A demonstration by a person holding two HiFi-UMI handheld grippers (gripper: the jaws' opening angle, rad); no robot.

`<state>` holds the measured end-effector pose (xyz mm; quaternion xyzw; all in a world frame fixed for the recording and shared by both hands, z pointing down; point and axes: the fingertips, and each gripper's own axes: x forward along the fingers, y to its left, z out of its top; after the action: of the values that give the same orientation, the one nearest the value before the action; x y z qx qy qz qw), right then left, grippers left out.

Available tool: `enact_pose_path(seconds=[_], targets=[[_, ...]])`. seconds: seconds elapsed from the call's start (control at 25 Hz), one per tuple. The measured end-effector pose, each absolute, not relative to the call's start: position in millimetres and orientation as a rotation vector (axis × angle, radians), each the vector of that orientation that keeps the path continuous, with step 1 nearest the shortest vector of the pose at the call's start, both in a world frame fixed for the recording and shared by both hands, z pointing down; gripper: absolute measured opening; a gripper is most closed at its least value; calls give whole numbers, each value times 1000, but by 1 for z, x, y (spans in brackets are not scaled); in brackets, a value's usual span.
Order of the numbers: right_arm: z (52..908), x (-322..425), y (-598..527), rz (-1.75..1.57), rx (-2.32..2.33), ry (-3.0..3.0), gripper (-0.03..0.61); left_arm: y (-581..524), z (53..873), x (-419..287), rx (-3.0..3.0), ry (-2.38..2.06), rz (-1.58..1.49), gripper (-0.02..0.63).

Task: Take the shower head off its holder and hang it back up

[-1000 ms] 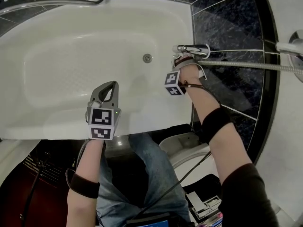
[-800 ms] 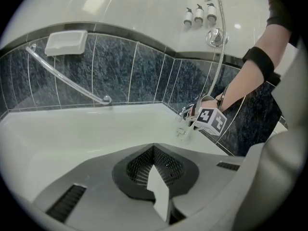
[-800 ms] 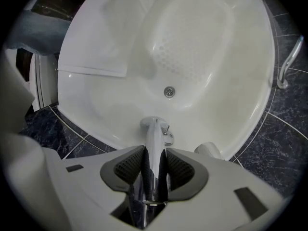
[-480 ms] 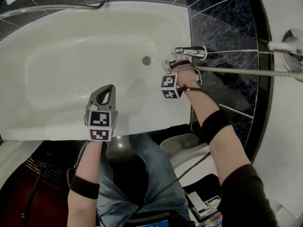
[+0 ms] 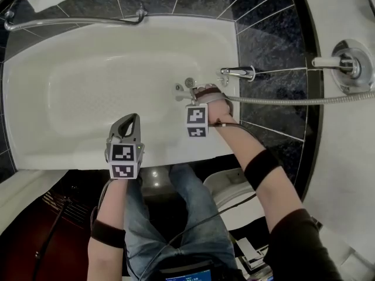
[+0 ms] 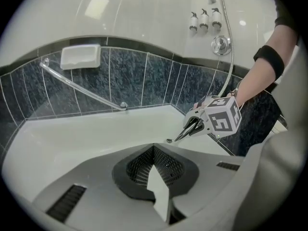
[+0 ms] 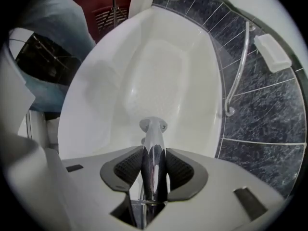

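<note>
Your right gripper (image 5: 201,94) pinches the one shower head (image 7: 153,150) by its chrome handle, over the bathtub's (image 5: 70,161) end beside the single faucet (image 5: 237,72). Its one hose (image 5: 293,100) runs toward the wall. Your left gripper (image 5: 130,123) is pressed together, empty, above the tub's near rim. One grab rail (image 5: 70,21) lines the far edge. Three bottles (image 6: 204,19) show high on the wall.

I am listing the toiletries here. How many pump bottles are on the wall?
3, in a row high on the white wall: left one, middle one, right one, just above the round chrome fitting. Others may be out of view.
</note>
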<state>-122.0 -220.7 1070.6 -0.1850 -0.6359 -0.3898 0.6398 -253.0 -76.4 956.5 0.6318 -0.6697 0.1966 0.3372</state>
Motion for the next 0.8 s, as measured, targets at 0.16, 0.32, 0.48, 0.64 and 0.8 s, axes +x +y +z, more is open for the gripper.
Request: enact_pose_path(seconds=[0.16, 0.32, 0.48, 0.64, 0.8], targets=[[1021, -182, -169, -846, -409, -1628, 158, -55, 910, -286, 1612, -1814, 550, 0], [953, -231, -124, -775, -392, -1792, 158, -32, 848, -322, 1576, -1897, 572, 0], [873, -260, -88, -702, -377, -1936, 158, -9, 780, -348, 1556, -1974, 574, 0], [785, -282, -57, -620, -361, -2072, 158, 8, 707, -363, 1571, -2055, 603, 0], [704, -297, -34, -565, -367, -2177, 158, 18, 637, -366, 1648, -2129, 693, 7]])
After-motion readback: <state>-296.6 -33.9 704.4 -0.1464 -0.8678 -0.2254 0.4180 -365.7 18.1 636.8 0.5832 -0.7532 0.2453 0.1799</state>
